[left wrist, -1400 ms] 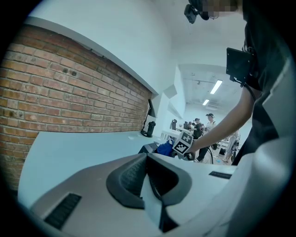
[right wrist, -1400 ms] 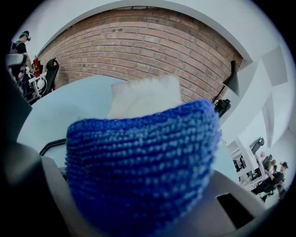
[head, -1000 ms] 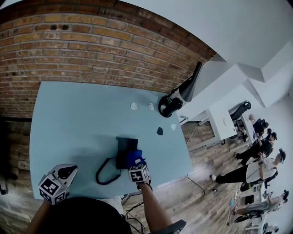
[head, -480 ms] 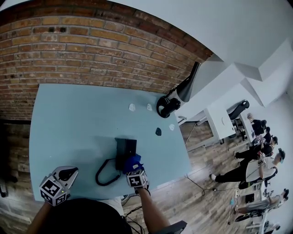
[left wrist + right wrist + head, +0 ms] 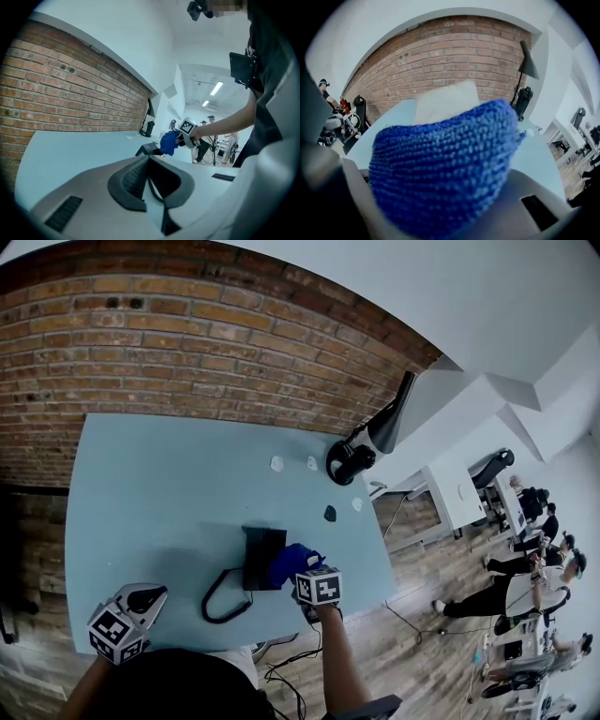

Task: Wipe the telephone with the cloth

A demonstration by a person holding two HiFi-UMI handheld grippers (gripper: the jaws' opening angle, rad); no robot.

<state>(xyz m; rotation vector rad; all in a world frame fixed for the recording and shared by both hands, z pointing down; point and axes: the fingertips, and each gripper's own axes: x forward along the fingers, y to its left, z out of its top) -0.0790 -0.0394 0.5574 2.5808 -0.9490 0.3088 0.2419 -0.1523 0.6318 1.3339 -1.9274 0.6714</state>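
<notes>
We count one black telephone [image 5: 259, 554] on the blue table [image 5: 150, 484]. One blue cloth [image 5: 287, 562] lies against its right side, clamped in the right gripper [image 5: 302, 572]. The left gripper [image 5: 142, 598] is closed on nothing, well apart. Three white scraps [image 5: 277, 463] lie beyond.

Red brick wall [image 5: 187, 343] far; white wall [image 5: 487, 315] right; light blue table [image 5: 159, 484] centre; black desk lamp [image 5: 386, 423] at far right corner; wood floor [image 5: 441, 568] right; ceiling strip lights [image 5: 216, 88].
</notes>
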